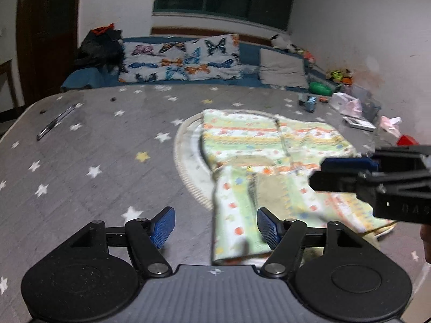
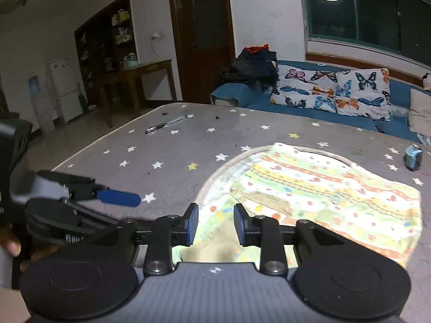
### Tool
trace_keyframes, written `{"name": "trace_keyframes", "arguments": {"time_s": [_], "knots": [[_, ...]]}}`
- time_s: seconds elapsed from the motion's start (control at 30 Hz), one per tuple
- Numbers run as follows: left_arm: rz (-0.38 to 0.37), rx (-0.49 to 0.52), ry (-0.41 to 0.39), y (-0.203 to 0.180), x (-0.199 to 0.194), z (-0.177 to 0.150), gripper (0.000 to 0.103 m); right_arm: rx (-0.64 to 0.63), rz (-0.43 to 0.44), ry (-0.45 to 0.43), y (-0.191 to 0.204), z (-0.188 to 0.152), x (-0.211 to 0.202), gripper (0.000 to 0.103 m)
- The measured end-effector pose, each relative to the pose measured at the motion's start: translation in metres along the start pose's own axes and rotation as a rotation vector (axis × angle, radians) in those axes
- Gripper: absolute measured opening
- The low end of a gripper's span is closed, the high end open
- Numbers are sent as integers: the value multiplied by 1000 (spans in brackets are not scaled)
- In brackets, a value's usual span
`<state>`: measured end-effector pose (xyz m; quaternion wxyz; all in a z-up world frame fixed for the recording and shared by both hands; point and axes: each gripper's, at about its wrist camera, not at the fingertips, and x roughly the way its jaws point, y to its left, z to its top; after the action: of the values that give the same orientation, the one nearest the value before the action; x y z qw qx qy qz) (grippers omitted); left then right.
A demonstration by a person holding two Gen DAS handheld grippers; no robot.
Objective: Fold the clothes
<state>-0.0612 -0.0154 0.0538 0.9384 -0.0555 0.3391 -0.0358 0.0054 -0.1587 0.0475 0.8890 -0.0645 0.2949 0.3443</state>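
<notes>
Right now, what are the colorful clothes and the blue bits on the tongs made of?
The colorful garment looks like soft, thin cotton-type cloth with a matte finish: it lies limp, creased and folded over itself. The blue pads on the left tongs look like rubber or plastic, with a fine dotted grip texture; which one is unclear.

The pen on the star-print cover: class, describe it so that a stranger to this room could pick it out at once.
Start at the grey star-print cover. Look to its far corner nearest the wooden table, well away from the striped garment. There lies the pen, the only long, thin thing among small dark specks.
</notes>
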Motion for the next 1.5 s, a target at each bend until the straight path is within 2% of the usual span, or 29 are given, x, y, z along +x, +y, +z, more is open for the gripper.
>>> {"name": "trace_keyframes", "arguments": {"time_s": [0.13, 0.43, 0.5, 0.73, 0.83, 0.97, 1.2, 1.5], "knots": [[-55, 34, -6, -18, 6, 7, 59, 40, -81, 34, -24, -23, -20, 29], [-147, 113, 57, -58, 48, 13, 43, 149, -278, 122, -85, -75, -56, 29], [-154, 107, 90, -58, 57, 14, 37, 147, -279, 113, -88, -70, -53, 28], [-182, 92, 97, -60, 72, 32, 37, 137, -284, 82, -99, -53, -43, 28], [-163, 98, 121, -62, 86, 35, 37, 132, -286, 68, -103, -46, -38, 28], [-154, 115, 144, -65, 97, 31, 37, 136, -272, 95, -111, -44, -15, 29], [-136, 157, 135, -69, 95, 28, 38, 143, -284, 114, -113, -53, -17, 34], [-124, 223, 94, -77, 64, 20, 40, 154, -246, 108, -90, -70, -38, 38]]}}
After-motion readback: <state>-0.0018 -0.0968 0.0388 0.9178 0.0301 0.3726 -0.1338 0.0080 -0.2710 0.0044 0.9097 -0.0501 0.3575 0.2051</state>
